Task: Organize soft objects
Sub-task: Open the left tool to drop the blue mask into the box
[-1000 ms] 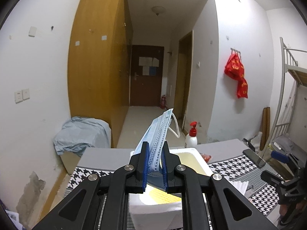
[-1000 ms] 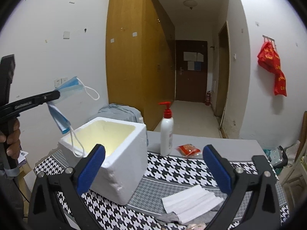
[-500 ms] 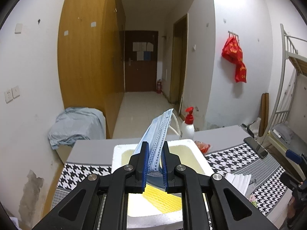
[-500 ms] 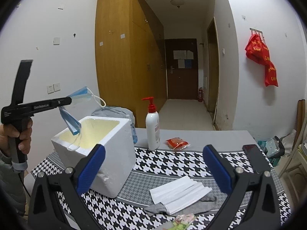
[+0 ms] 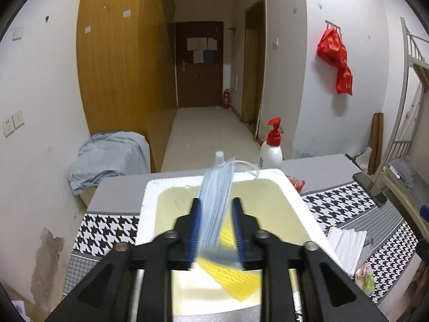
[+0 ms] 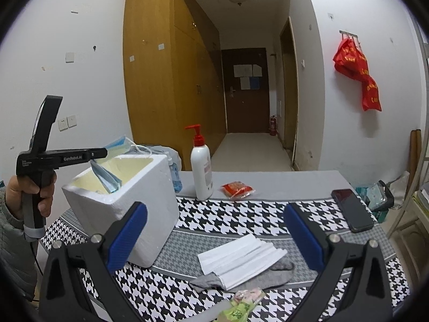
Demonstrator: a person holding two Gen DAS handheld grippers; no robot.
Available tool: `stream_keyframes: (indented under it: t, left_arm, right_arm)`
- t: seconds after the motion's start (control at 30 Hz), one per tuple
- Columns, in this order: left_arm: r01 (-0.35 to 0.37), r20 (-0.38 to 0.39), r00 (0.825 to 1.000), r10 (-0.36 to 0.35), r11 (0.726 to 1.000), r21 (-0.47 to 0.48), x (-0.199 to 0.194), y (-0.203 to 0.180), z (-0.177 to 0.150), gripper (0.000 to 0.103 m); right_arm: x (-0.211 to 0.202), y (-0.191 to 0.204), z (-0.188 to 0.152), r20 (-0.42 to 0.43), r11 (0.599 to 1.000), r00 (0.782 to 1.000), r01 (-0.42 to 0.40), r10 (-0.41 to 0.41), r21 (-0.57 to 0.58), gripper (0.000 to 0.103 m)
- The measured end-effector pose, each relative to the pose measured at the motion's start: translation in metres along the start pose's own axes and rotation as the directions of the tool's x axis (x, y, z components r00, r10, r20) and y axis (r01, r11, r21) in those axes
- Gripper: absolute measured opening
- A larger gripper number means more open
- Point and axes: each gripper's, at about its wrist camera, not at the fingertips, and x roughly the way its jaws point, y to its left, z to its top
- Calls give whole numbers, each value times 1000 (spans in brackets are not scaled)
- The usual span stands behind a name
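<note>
On the houndstooth-covered desk (image 6: 241, 220) stands the open white foam box (image 5: 150, 201), and the left hand-held gripper (image 5: 215, 224) has come down over it since a second ago. Its jaws, then pinching the pleated blue face mask (image 5: 215, 204), are now opening with the mask loose between them, so it is likely dropping onto the yellow mesh sponge (image 5: 236, 281) inside. The right hand-held gripper (image 6: 214, 233) stays spread wide and empty above the folded white mask (image 6: 241, 260).
</note>
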Motion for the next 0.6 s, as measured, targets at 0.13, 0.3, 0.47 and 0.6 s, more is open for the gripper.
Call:
stream_keyframes:
  t: [0.13, 0.3, 0.47, 0.6]
  left_arm:
    - [-1, 0, 1000, 1, 1000, -13, 0, 0, 2, 62]
    - [-14, 86, 996, 15, 1000, -14, -19, -1, -1, 96]
    - [10, 162, 987, -7, 1000, -18, -45, -3, -12, 101]
    - [12, 228, 974, -1, 999, -45, -73, -4, -26, 102]
  right_arm:
    - [-2, 0, -1, 1, 1000, 1000, 0, 0, 1, 103]
    - [-4, 0, -1, 4, 1000, 1000, 0, 0, -1, 103]
    - [-9, 4, -4, 13, 1000, 1000, 7, -7, -6, 103]
    - [-17, 9, -7, 31, 1000, 999, 14, -14, -10, 103]
